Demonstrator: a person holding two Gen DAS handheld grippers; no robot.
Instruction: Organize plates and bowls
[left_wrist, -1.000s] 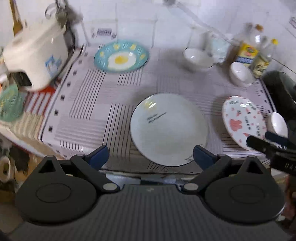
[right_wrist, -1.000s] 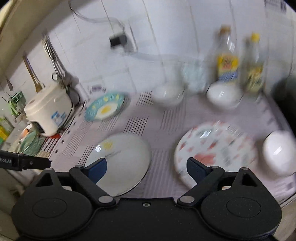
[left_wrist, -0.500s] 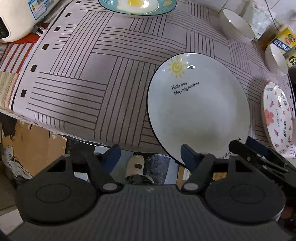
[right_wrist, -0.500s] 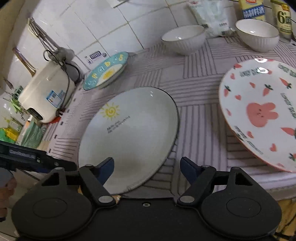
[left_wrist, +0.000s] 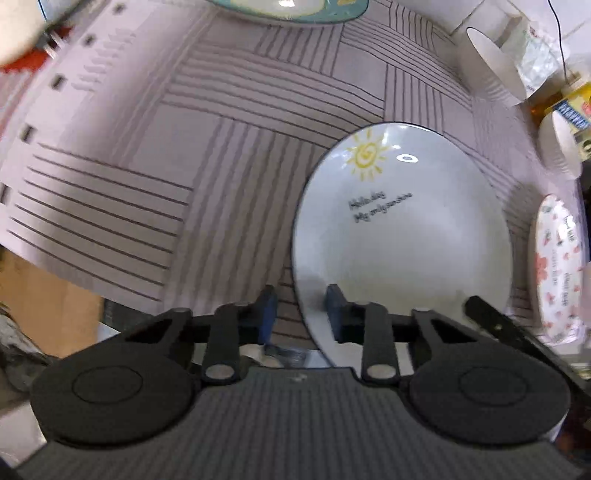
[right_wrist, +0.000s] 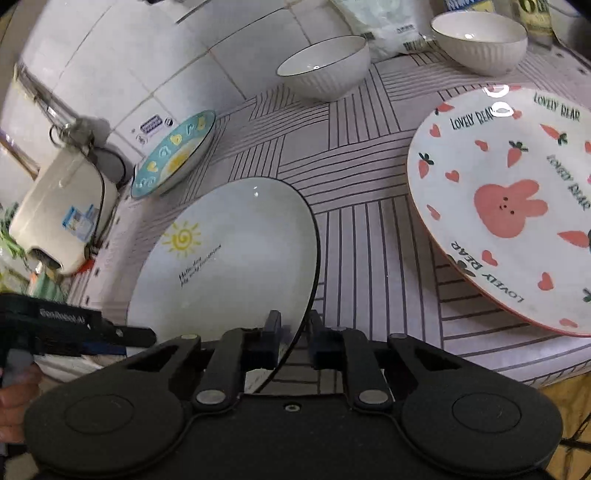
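Observation:
A white plate with a yellow sun (left_wrist: 402, 236) (right_wrist: 229, 258) lies at the table's front edge. My left gripper (left_wrist: 300, 308) straddles its near left rim, jaws narrowed around the rim. My right gripper (right_wrist: 293, 341) straddles its near right rim, jaws nearly closed on it. A pink rabbit plate (right_wrist: 509, 199) (left_wrist: 557, 266) lies to the right. A teal egg plate (right_wrist: 173, 155) (left_wrist: 291, 7) sits at the back left. Two white bowls (right_wrist: 325, 70) (right_wrist: 480, 40) stand at the back.
A white rice cooker (right_wrist: 62, 206) stands at the left end of the striped tablecloth (left_wrist: 184, 147). Bottles (left_wrist: 569, 107) and a plastic bag (right_wrist: 384, 26) line the back wall. The table's front edge drops off just below both grippers.
Both grippers have moved in to the sun plate's near rim and their jaws have narrowed around it, one on each side.

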